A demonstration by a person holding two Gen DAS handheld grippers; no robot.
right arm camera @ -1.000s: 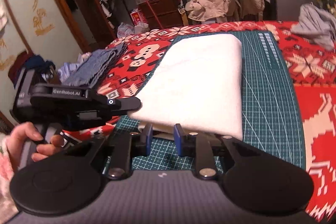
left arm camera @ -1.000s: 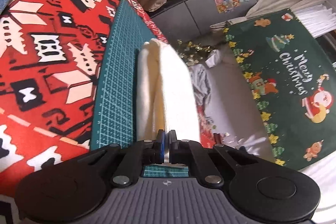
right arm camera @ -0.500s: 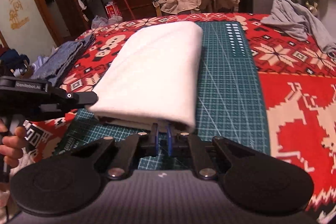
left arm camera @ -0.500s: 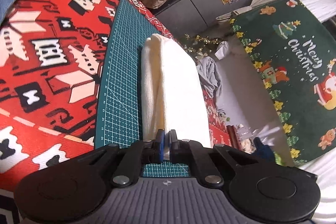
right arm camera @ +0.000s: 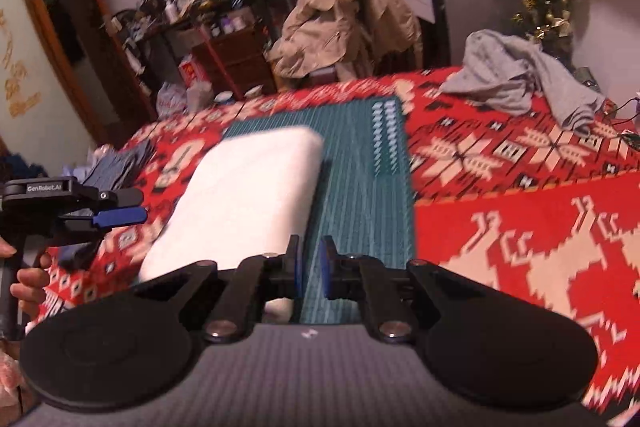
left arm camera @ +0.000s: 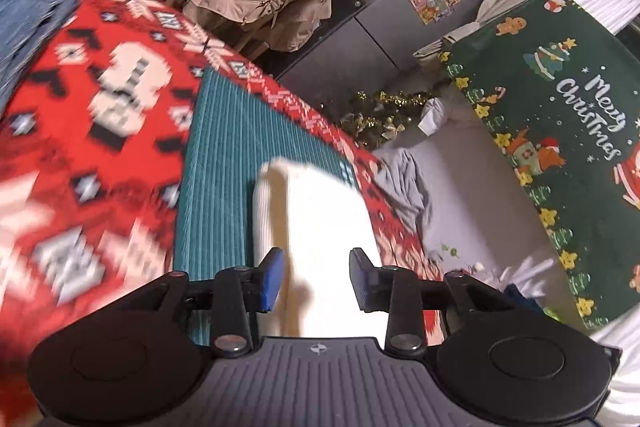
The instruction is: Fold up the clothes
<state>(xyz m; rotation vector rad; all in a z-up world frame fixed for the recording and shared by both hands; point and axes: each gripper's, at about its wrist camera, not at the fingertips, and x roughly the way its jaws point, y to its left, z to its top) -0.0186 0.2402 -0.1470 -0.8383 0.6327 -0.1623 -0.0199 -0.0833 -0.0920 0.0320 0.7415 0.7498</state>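
The folded white garment (right arm camera: 244, 195) is lying flat on the green cutting mat (right arm camera: 360, 187), which is itself lying on the red patterned cloth (right arm camera: 520, 227); both wrist views are blurred by motion. The left gripper (left arm camera: 316, 281) is standing open, its jaws having just been spreading apart; the near end of the garment is showing between its blue pads (left arm camera: 272, 279), but the pads are not pressing on it. In the right wrist view this same gripper (right arm camera: 134, 205) is appearing at the left edge, held in a hand (right arm camera: 28, 279), just off the garment's left side. The right gripper (right arm camera: 308, 263) is holding its jaws only slightly parted, with bare mat showing in the narrow gap and the garment's near right corner lying just beside its left finger, ungripped. A crumpled grey garment (right arm camera: 520, 83) is resting well apart at the far right of the cloth, and a beige jacket (right arm camera: 344, 15) is hanging beyond the far edge.
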